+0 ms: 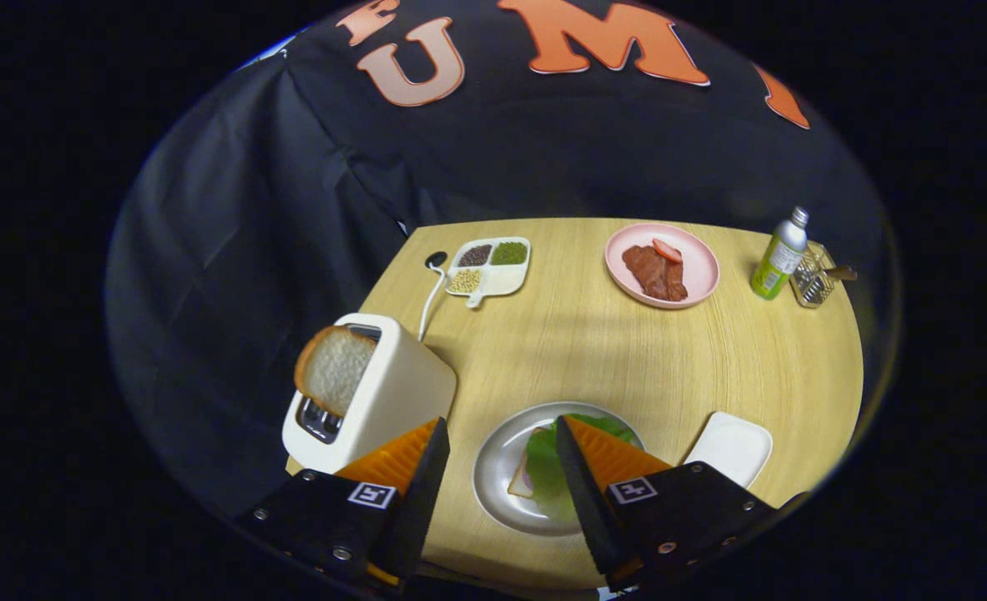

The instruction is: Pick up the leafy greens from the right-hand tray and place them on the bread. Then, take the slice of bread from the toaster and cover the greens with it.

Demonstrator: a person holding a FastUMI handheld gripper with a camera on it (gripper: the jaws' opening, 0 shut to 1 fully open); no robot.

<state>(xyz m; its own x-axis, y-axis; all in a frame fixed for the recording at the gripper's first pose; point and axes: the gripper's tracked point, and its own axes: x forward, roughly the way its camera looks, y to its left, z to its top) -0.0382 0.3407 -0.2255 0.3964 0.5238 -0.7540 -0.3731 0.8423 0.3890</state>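
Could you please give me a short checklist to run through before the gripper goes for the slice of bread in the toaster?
1. Green leafy lettuce lies on the bread on the round grey plate: ok.
2. Gripper is open and holds nothing: ok.
3. Light-brown bread slice sticks up from the slot of the cream-white toaster, with room to grasp it: ok.
4. Path from the fingers to the slice has nothing in it: ok.
5. White rectangular tray beside the plate has no greens left on it: ok.
6. Whether the lower bread is fully covered by lettuce: cannot tell, the right finger hides part of it.
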